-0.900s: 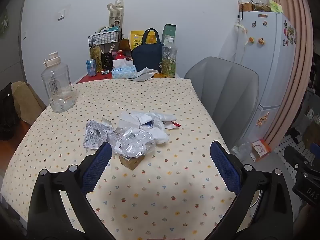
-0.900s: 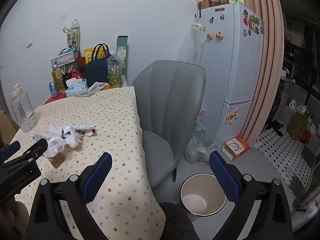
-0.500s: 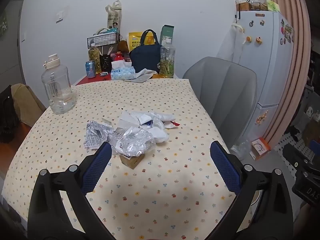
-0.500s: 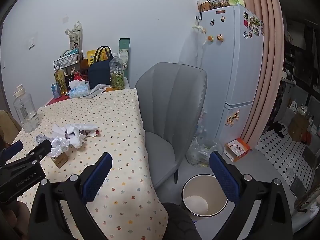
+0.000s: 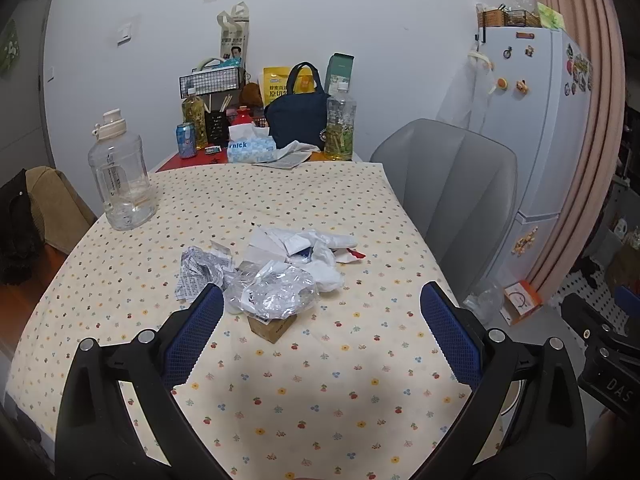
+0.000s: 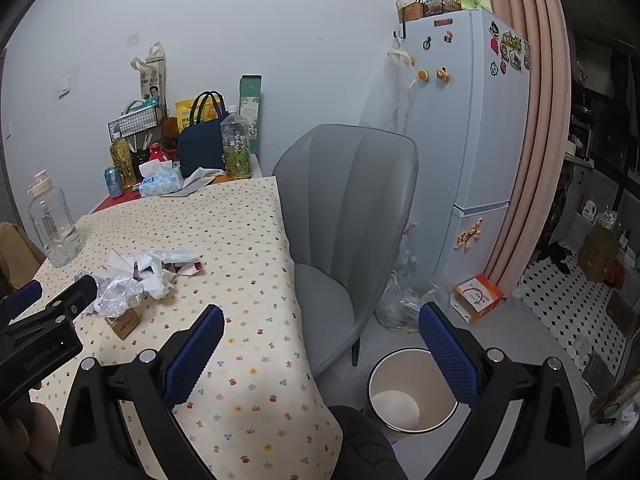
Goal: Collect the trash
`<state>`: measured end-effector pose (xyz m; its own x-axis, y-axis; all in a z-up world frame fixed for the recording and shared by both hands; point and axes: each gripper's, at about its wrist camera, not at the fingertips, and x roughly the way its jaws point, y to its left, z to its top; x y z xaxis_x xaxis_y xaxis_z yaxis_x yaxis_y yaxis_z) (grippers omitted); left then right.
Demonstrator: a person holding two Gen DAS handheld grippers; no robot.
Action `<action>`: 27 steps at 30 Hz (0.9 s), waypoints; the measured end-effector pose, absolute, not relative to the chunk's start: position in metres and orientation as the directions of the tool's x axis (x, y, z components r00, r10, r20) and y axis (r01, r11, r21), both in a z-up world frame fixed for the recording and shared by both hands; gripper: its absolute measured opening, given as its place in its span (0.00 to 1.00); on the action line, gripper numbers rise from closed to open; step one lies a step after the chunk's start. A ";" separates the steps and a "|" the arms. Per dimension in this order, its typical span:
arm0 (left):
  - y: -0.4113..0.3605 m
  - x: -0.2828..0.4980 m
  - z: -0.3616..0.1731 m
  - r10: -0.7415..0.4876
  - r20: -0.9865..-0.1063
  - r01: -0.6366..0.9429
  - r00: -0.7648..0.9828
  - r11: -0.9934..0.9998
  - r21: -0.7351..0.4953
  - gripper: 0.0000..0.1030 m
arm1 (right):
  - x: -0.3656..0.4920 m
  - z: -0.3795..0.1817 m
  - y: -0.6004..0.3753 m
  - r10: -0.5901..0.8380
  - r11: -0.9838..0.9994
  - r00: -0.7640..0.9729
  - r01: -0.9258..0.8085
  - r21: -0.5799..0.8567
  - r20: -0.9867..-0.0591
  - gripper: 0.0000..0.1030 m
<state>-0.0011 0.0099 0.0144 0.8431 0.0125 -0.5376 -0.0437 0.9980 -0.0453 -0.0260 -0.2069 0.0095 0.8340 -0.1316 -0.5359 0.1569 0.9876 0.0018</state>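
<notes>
A heap of trash lies mid-table: a crumpled clear plastic bag (image 5: 272, 294) on a small brown box (image 5: 272, 326), a crumpled printed paper (image 5: 200, 270), and white paper and wrapper scraps (image 5: 308, 246). My left gripper (image 5: 320, 332) is open and empty, just short of the heap. My right gripper (image 6: 320, 346) is open and empty, off the table's right edge, above the floor. A white trash bin (image 6: 412, 392) stands on the floor below it. The heap also shows in the right wrist view (image 6: 132, 280).
A clear water jug (image 5: 120, 176) stands at the table's left. Bottles, a tissue box (image 5: 250, 148), a can and a navy bag (image 5: 298, 120) crowd the far end. A grey chair (image 6: 352, 216) stands by the table's right side, a fridge (image 6: 480, 140) behind it.
Both grippers have drifted slightly; the left one has eased a little closer to the heap. Both stay open and empty.
</notes>
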 end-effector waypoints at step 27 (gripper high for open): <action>0.007 -0.005 0.006 0.026 -0.534 -0.059 0.845 0.997 -0.046 0.95 | -0.023 0.005 -0.209 -0.098 0.990 0.826 0.137 0.028 -0.555 0.93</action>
